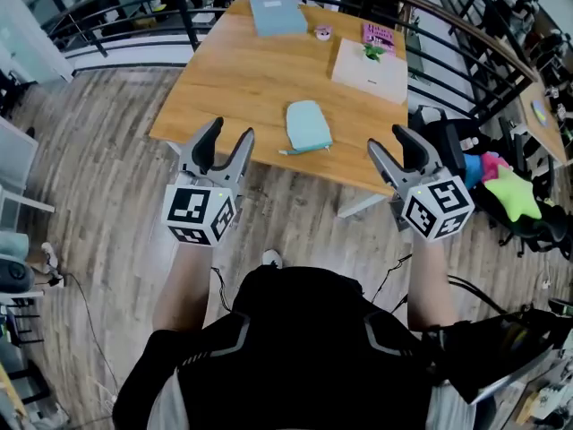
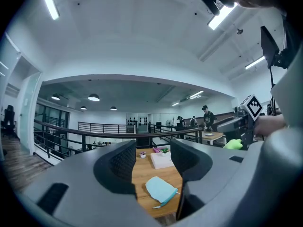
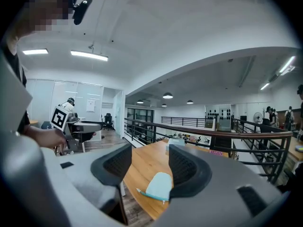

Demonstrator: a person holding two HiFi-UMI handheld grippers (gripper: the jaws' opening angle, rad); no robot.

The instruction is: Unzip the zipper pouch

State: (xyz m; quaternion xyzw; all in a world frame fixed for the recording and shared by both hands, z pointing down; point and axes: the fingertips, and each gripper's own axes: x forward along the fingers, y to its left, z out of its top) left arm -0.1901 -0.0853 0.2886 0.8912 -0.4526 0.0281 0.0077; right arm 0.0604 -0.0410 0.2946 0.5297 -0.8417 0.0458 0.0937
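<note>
Pale turquoise fabric marks the zipper pouch (image 1: 308, 125), which lies flat on the wooden bench (image 1: 235, 77) close to its near edge, roughly midway along that edge. Its darker teal zip band faces the person. The zip looks closed along its whole visible length, though the puller is too small to place with certainty; a thin tail sticks out at the end nearer the bench's left corner. The left claw (image 1: 231, 133) hangs in the air off the near edge, short of the pouch, with its jaws spread and nothing between them. Its own view frames the pouch through the open gap. The right claw (image 1: 391, 144) is likewise spread and empty, held off the near edge toward the right corner, and the pouch appears between its jaws only at a distance. Neither claw touches the pouch or the bench. Judged from this, nothing of the task is done yet. One claw has to pin the pouch body, the other has to find and pinch the puller, and the slider must then be drawn along the band. A white box (image 1: 369, 72) and a light blue folder (image 1: 278, 14) sit toward the far edge, well apart from the pouch.
</note>
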